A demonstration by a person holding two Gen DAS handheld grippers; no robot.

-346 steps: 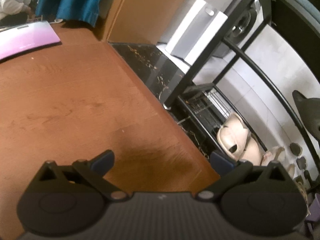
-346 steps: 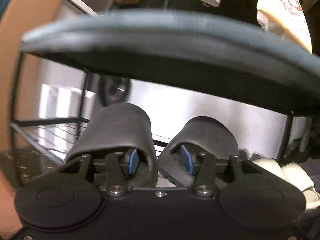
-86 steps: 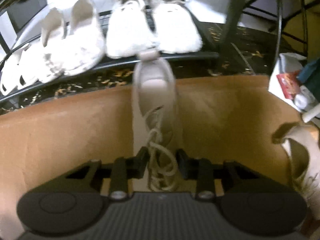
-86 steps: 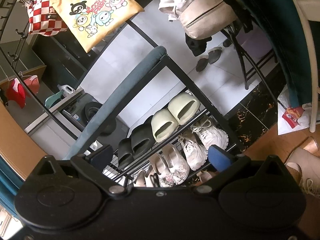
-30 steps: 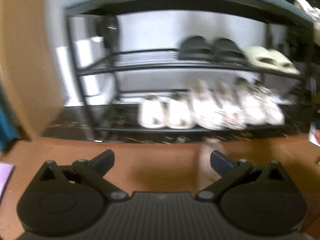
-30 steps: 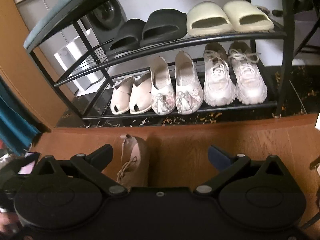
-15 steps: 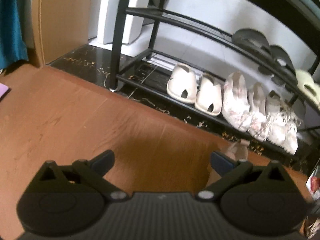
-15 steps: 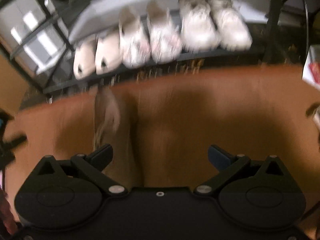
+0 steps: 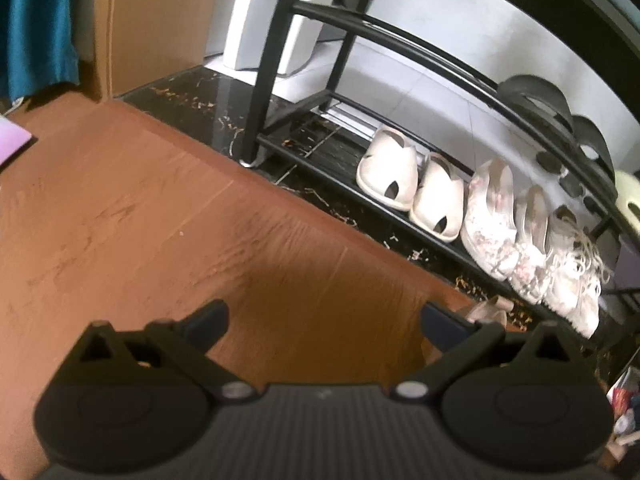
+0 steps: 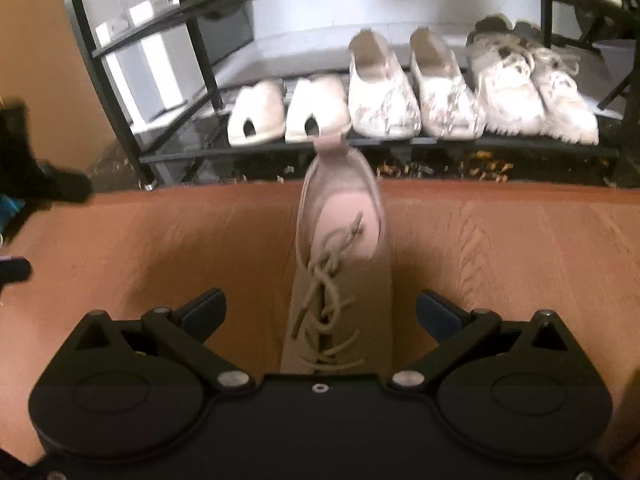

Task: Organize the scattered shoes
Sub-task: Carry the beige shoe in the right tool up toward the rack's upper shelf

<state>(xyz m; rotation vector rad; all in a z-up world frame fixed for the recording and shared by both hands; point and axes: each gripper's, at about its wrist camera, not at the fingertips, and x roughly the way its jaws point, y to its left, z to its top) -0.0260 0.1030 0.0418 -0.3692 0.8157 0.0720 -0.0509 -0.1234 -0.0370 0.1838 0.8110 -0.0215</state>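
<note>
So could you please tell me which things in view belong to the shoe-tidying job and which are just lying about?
Part of the job:
- beige lace-up shoe on the wooden floor, between the open right gripper fingers
- shoe rack
- left gripper, open and empty

Just lying about:
- white appliance
- teal cloth
- purple sheet

beige lace-up shoe [image 10: 340, 256] toe hidden behind right claw [image 10: 320, 312]

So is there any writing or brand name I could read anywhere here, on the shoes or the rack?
None can be read.
Beige lace-up shoe on the floor: no visible label.
Shoes on the rack: no brand marks show; the view is blurred.
Red packet at the left view's edge: too small and blurred to read.
</note>
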